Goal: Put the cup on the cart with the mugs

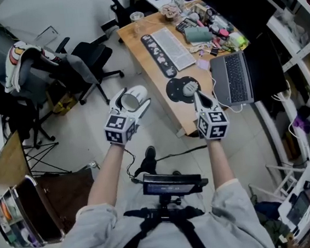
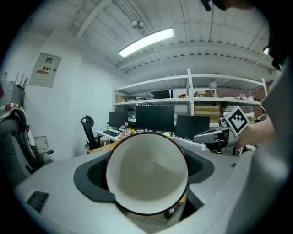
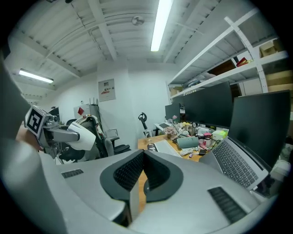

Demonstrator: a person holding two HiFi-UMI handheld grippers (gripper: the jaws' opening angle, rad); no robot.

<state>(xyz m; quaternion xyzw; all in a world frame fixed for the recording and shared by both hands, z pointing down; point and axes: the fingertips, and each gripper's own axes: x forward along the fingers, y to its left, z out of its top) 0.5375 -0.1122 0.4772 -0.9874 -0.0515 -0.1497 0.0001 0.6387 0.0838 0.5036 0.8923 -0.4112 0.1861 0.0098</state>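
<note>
Left hand-held gripper (image 1: 134, 101) pinches a white cup (image 2: 146, 171) between widely spread jaws, mouth facing its camera, raised above the floor just left of the tabletop (image 1: 142, 61). Right hand-held gripper (image 3: 141, 170) has its jaws pressed together with nothing between them, over the tabletop's near edge.

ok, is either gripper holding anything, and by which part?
Left gripper holds the cup by its outer wall, jaws on opposite sides, mouth toward its camera. Right gripper is shut, empty.

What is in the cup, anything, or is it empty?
Empty: the left gripper view looks straight into the cup, whose pale inside is bare down to the bottom.
</note>
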